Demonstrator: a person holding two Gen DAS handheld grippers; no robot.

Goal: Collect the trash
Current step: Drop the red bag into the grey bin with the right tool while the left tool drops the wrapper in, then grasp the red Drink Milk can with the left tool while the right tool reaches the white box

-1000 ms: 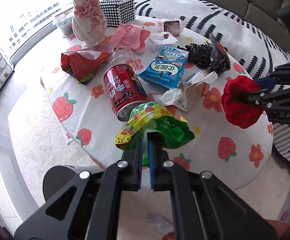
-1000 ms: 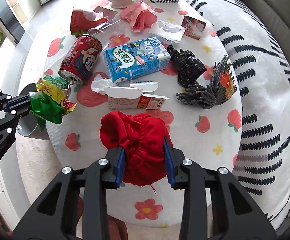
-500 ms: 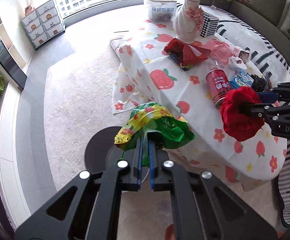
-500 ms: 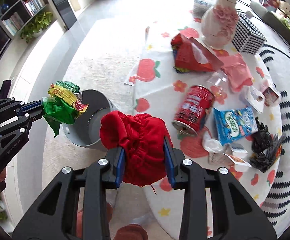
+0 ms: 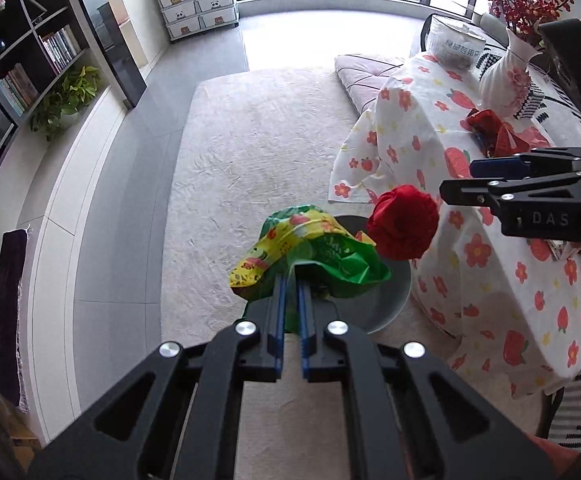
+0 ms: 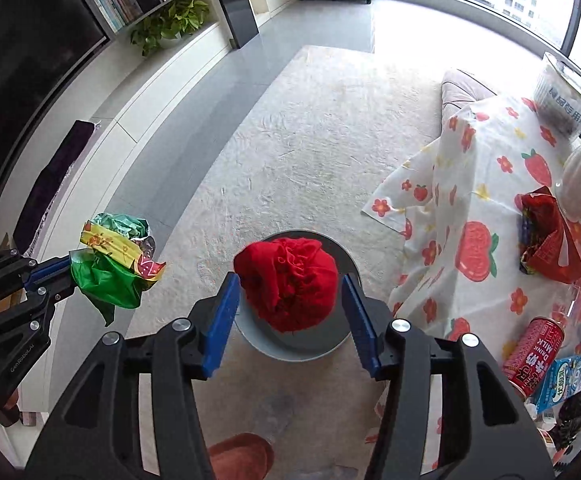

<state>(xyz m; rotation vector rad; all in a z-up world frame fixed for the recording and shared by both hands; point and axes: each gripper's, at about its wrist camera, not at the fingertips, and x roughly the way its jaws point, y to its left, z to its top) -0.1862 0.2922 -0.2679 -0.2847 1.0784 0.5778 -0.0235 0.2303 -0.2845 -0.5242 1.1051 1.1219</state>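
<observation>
Left claw (image 5: 289, 280) pinched nearly closed on green-yellow wrapper (image 5: 310, 246), blue pads almost meeting on the foil. Wrapper held in the air above the near-left edge of the grey bin (image 5: 390, 300); in the right wrist view, wrapper (image 6: 116, 268) sits well left of the bin (image 6: 294, 344), over the carpet (image 6: 290, 140).

Right claw (image 6: 290, 300) spread wide, both blue pads (image 6: 222, 320) clear of the red cloth ball (image 6: 288, 282). Gap visible on each side of the ball, more on the right. Ball directly over the bin opening, between the fingers; contact with anything underneath cannot be told. In the left wrist view, ball (image 5: 404, 222) sits off the tips of the right claw (image 5: 456, 182), above the bin's far rim.

Bin on the carpet just beside the desk (image 6: 490, 208), under the hanging strawberry-print cloth. On the desk: red snack bag (image 6: 550, 236), red can (image 6: 532, 352) on its side, blue carton (image 6: 562, 376) next to it, white vase (image 5: 506, 76) further back, black crumpled trash at the near edge, partly cut off.
</observation>
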